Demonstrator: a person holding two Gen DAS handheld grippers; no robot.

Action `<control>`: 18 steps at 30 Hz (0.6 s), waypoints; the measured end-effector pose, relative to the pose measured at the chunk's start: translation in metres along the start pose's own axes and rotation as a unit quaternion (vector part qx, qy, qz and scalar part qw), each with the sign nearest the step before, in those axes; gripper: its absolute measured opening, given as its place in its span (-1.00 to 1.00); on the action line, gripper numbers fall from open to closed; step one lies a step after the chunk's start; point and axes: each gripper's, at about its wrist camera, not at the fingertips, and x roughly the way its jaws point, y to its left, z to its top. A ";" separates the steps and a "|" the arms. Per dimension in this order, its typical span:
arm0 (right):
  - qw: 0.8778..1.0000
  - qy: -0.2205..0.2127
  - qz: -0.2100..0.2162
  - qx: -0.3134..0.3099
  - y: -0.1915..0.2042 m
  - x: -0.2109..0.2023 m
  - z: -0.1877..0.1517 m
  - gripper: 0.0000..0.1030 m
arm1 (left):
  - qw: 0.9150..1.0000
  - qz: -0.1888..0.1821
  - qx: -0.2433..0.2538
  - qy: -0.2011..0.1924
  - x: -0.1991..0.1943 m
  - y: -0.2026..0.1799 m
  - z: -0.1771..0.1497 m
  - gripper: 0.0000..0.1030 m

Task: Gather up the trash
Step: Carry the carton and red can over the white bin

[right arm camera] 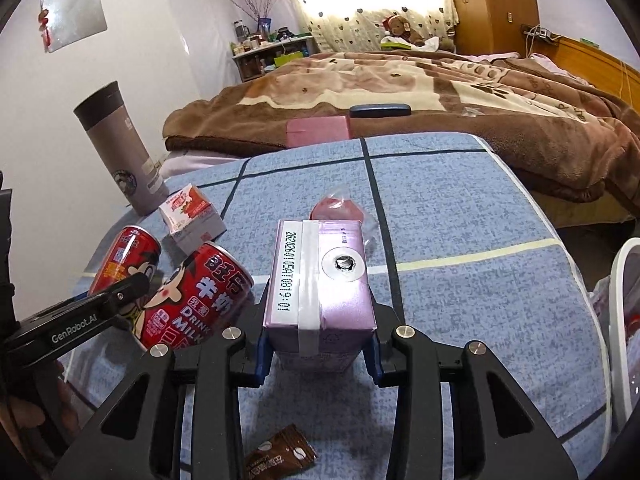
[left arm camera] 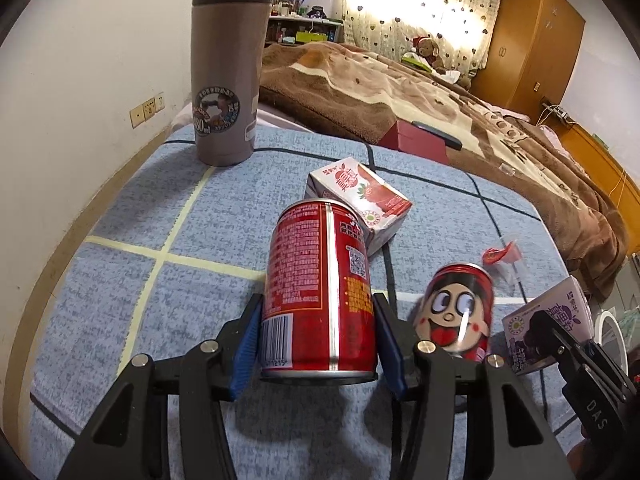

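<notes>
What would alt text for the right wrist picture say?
The right gripper clamps a purple drink carton over a blue checked cloth. To its left stand two red milk cans and a grey flask; a brown-blanketed bed lies behind.

Backlit curtain glare, fisheye-warped edges
</notes>
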 end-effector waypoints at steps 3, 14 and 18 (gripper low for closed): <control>1.000 -0.003 0.009 0.001 -0.001 -0.006 0.000 -0.28 | 1.000 -0.001 0.001 -0.008 -0.011 -0.003 -0.003 0.06; 1.000 -0.011 0.025 -0.002 -0.016 -0.030 -0.003 -0.28 | 0.999 -0.021 0.020 -0.028 -0.049 -0.035 -0.020 0.06; 0.999 -0.015 0.031 -0.003 -0.026 -0.043 -0.004 -0.28 | 0.998 -0.034 0.030 -0.040 -0.065 -0.050 -0.025 0.06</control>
